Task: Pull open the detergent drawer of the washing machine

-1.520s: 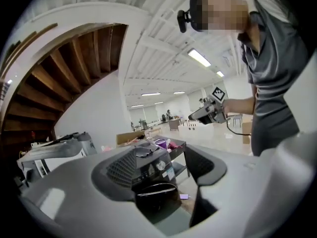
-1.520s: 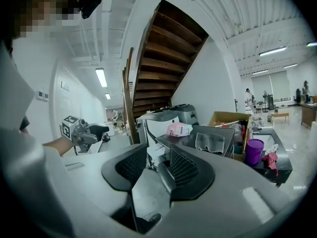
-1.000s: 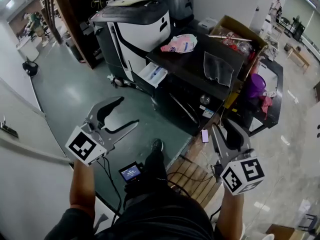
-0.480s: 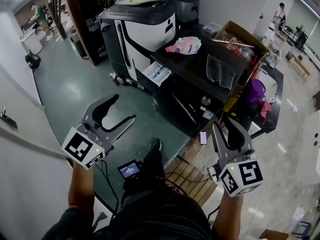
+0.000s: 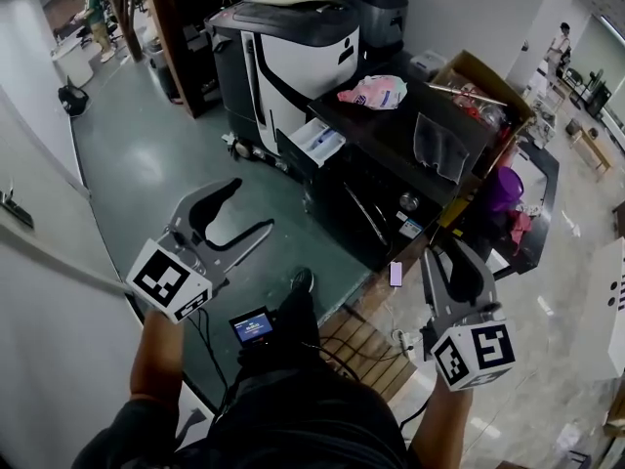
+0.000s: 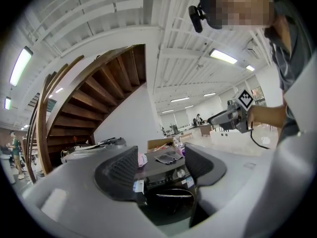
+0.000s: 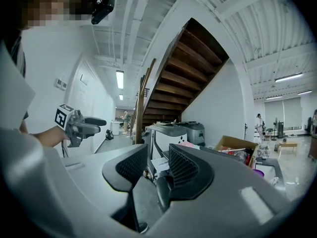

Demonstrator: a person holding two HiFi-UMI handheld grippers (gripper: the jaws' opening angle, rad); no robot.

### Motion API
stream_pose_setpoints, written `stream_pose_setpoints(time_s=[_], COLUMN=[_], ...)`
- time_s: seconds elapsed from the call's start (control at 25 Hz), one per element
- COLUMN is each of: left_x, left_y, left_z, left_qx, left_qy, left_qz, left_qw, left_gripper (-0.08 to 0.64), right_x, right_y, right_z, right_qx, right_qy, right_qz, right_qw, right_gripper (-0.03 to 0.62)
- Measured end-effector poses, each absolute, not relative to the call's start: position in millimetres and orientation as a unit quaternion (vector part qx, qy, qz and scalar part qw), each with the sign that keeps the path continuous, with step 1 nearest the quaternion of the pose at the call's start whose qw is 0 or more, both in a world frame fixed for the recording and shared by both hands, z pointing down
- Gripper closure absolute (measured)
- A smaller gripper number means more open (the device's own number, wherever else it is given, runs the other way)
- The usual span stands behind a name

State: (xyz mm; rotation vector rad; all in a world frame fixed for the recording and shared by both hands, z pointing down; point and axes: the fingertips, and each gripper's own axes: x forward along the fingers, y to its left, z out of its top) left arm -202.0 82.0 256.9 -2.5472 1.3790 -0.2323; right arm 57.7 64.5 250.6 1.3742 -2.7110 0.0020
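The black washing machine (image 5: 376, 198) stands in the middle of the head view. Its white detergent drawer (image 5: 317, 143) sticks out from the upper left corner. My left gripper (image 5: 250, 206) hovers over the green floor, well short of the machine, jaws wide apart and empty. My right gripper (image 5: 452, 254) hangs by the machine's right corner with only a narrow gap between its jaws and nothing in it. Between the left gripper's (image 6: 161, 152) jaws I see the machine's round door (image 6: 171, 200). The drawer (image 7: 159, 166) shows through the right gripper's (image 7: 158, 150) gap.
A pink bag (image 5: 374, 92) and a grey cloth (image 5: 437, 145) lie on the machine. A big grey-and-white machine (image 5: 293, 52) stands beside the drawer. An open cardboard box (image 5: 483, 91) is behind; a wooden pallet (image 5: 366, 345) and a small lit screen (image 5: 254, 326) are at my feet.
The head view has swung a little, so the machine sits further right and lower. Both grippers keep about the same places, away from the drawer.
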Motion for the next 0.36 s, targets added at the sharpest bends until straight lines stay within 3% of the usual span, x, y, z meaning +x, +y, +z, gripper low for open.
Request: stream_pose_setpoints(time_s=[0.36], left_x=[-200.7], left_y=[75.8], left_z=[265.6], left_qx=[-0.872], left_qy=[0.470], left_qz=[-0.081], left_qw=[0.112], left_gripper=[0.215], right_x=[62.5], right_y=[60.5], right_z=[258.8], right_qx=[0.454], right_qy=[-0.889], right_qz=[0.003], right_qw=[0.052], right_gripper=[0.457])
